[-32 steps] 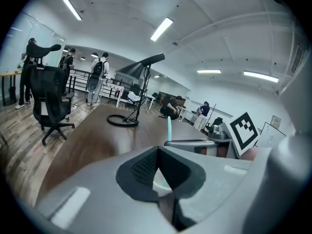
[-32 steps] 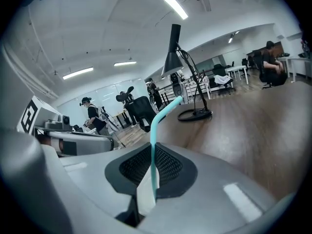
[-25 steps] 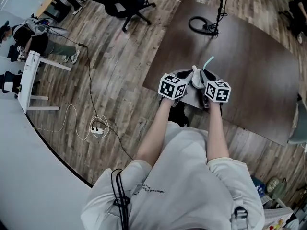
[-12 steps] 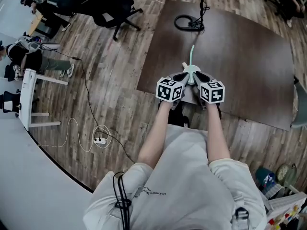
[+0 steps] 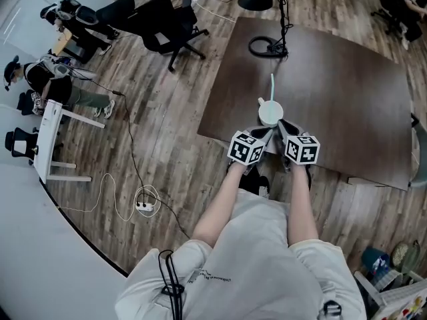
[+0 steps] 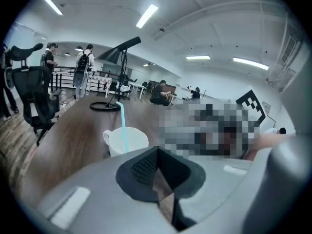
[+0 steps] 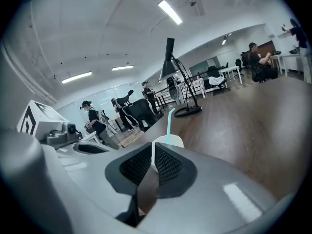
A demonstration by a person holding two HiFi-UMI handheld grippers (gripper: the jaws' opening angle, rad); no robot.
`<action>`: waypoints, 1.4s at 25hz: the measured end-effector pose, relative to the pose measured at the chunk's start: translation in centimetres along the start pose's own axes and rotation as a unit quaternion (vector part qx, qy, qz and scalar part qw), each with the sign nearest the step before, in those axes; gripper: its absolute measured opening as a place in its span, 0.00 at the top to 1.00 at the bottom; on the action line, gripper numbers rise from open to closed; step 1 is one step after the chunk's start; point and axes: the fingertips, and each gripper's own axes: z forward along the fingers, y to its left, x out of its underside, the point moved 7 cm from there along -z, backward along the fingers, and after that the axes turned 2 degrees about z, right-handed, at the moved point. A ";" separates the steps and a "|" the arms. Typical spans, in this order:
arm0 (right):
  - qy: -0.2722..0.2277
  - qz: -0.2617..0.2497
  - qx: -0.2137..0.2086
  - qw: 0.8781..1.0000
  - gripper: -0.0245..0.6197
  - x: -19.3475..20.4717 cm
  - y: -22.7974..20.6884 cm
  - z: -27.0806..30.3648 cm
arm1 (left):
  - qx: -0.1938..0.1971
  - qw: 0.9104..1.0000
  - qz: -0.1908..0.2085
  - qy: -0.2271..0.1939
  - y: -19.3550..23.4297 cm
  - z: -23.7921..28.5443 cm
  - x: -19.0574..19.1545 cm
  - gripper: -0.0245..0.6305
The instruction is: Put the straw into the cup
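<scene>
white cup (image 5: 269,114), teal straw (image 5: 272,89) standing inside

dark-brown wooden tabletop (image 5: 347,92) fills the upper right | black lamp stand with a ring-shaped base (image 5: 267,45) sits at its far end | black swivel office chair (image 5: 163,29) on the grey-brown plank floor (image 5: 167,125) | white power strip (image 5: 145,205) with looped cable, lower left | white desk (image 5: 47,135) far left, seated person (image 5: 50,79) just beside it
</scene>
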 end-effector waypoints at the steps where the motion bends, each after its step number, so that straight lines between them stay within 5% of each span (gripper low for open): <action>1: -0.001 0.000 0.001 1.000 0.89 0.3 0.3 -0.3 | 0.000 1.000 0.003 0.001 -0.2 -0.2 0.2 0.96; 7: 0.001 -0.002 0.027 1.000 0.92 0.8 0.8 -2.5 | 0.003 1.000 0.015 -0.005 -0.7 -0.6 -0.6 0.96; 18: -0.039 0.102 0.090 0.990 0.92 7.4 3.4 -7.6 | 0.004 1.000 0.020 0.002 -2.2 -6.8 2.4 0.96; 25: -0.057 0.056 0.089 0.993 0.92 8.0 8.0 -8.0 | -0.007 1.000 0.001 -0.014 -0.8 -9.7 3.7 0.96; 35: -0.064 0.025 0.116 0.991 0.92 7.3 8.7 -8.6 | 0.019 0.999 0.012 -0.033 -0.4 -9.7 3.0 0.96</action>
